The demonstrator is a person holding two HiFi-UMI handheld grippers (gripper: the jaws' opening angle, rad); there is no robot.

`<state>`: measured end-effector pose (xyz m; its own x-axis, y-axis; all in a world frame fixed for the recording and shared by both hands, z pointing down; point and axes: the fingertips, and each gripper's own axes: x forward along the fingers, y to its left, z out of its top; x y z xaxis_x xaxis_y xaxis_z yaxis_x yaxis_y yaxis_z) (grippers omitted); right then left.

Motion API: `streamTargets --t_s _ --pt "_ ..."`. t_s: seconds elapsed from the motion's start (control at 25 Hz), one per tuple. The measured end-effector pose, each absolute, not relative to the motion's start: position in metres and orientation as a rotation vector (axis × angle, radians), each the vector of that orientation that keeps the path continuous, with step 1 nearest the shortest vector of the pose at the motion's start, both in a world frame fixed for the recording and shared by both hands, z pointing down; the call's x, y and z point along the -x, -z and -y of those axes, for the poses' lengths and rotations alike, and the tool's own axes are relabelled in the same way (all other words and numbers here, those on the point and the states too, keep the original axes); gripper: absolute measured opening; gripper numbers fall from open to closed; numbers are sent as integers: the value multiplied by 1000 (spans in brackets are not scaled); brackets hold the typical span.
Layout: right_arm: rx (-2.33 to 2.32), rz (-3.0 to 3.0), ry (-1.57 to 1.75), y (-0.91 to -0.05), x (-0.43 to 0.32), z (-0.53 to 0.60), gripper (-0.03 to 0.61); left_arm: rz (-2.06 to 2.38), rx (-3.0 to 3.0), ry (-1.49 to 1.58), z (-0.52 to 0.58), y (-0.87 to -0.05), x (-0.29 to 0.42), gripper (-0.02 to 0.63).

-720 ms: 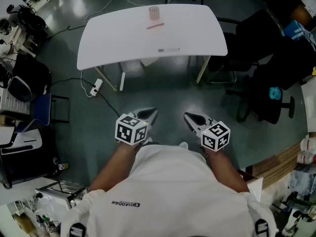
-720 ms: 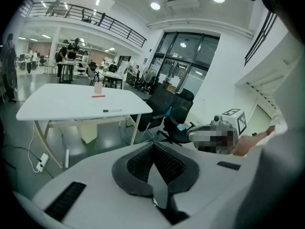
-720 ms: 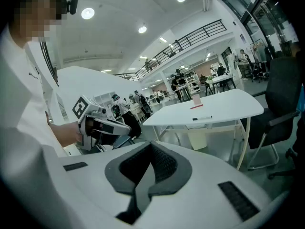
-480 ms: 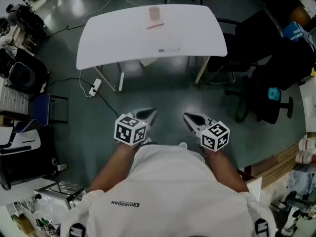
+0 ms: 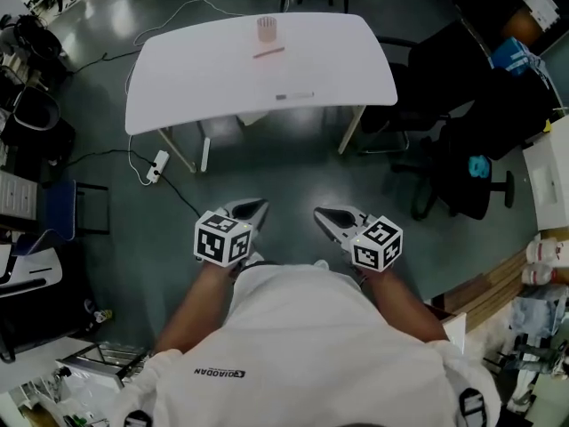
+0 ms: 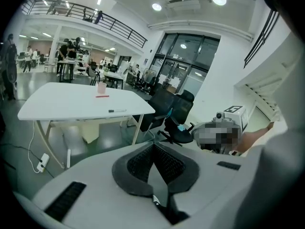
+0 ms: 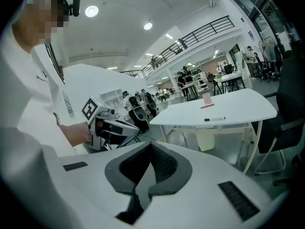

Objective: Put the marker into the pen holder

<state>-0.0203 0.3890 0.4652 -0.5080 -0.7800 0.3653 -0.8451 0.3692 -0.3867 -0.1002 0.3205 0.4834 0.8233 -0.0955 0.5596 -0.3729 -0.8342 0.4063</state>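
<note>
A black-and-white marker [image 5: 294, 96] lies near the front edge of the white table [image 5: 178, 78], far ahead of me. The pink pen holder [image 5: 266, 29] stands at the table's back, with a red pen [image 5: 268, 52] lying just in front of it. My left gripper [image 5: 251, 210] and right gripper [image 5: 326, 217] are held close to my body, over the floor, well short of the table. Both are shut with nothing in them. In the left gripper view the marker [image 6: 116, 111] and holder [image 6: 101, 88] are small and distant. The right gripper view shows the marker [image 7: 215, 119] and holder [image 7: 206, 98].
Black office chairs [image 5: 462, 149] stand right of the table. A power strip [image 5: 156, 164] with a cable lies on the floor by the table's left legs. Chairs and desks [image 5: 44, 212] crowd the left edge. Boxes and clutter [image 5: 533, 301] sit at the right.
In the head view the table has slid a little up and to the left, and both grippers sit slightly further left. Their jaws stay shut.
</note>
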Motion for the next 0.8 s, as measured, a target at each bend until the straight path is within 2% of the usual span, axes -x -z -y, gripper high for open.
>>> streamTargets --t_s 0.8 --pt "-1405 2427 -756 -480 116 -311 18 485 -2484 -703 -247 -506 219 26"
